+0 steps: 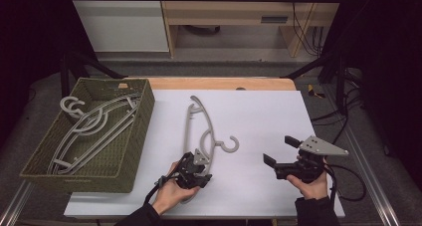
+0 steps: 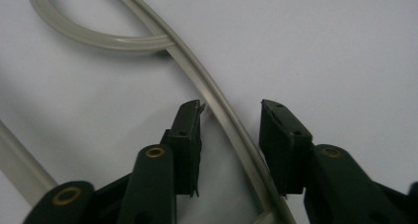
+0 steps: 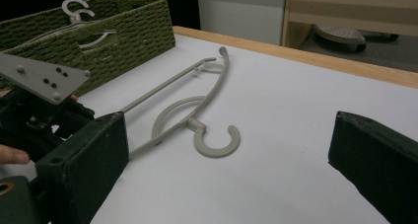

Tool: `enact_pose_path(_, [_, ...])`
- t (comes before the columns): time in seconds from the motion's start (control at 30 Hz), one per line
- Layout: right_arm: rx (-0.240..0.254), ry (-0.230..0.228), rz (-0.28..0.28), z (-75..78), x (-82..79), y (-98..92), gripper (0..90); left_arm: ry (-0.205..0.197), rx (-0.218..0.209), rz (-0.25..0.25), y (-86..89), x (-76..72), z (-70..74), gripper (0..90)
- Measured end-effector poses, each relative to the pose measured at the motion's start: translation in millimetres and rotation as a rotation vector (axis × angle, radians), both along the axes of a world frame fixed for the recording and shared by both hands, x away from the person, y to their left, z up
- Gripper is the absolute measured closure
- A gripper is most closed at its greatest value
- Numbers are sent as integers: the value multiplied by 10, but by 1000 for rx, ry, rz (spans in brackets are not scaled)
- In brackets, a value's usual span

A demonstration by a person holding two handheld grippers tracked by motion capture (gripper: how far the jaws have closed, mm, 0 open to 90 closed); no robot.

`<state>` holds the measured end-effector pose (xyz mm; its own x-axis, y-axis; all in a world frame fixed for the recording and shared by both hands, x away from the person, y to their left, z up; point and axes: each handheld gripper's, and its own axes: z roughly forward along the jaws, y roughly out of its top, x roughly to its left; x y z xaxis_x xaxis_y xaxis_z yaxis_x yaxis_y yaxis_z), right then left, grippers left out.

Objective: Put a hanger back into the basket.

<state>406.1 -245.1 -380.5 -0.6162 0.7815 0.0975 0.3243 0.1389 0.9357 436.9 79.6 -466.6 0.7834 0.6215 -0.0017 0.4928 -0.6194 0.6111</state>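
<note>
Grey plastic clothes hanger (image 1: 198, 129) is lying flat on the white table top (image 1: 259, 116), with its hook (image 1: 230, 145) pointing to your right and its long bar running away from you toward the far edge. You are holding the left gripper (image 1: 195, 172) low over the near end of this hanger, your left hand (image 1: 171, 191) wrapping the gripper body from below and your forearm coming in from the bottom edge. In the left gripper view, the two black jaws are standing on both sides of the hanger's curved arm (image 2: 222, 105). They are partly open and are not pressing on the plastic: the left jaw is almost touching the arm, and the right jaw is keeping a clear gap from it. So the hanger is between the jaws but is not gripped.

Your right hand (image 1: 309, 183) is holding the right gripper (image 1: 279, 151) above the table, well apart from the hanger, on the right side. Its jaws are wide open and are holding nothing, and they are pointing to the left, toward the hook.

At the left side, a green woven basket (image 1: 134, 136) is standing on the table, and other grey hangers (image 1: 87, 131) are lying inside it.
</note>
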Motion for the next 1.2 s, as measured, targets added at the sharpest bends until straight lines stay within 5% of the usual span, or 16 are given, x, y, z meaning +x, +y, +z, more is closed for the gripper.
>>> enact_pose_path(0.43, [13, 1, -6, 15, -16, -9, 22, 30, 34, 47, 38, -26, 36, 697])
enact_pose_path(0.93, [10, -10, -3, 26, -29, -44, 22, 110, 49, 86, 610, -47, 88, 819])
enact_pose_path(1.13, [7, -7, -4, 18, -22, -22, 22, 84, 65, 74, 615, -72, 90, 812])
enact_pose_path(1.2, [9, -5, -1, 19, -23, -17, 22, 85, 59, 77, 589, -54, 80, 736])
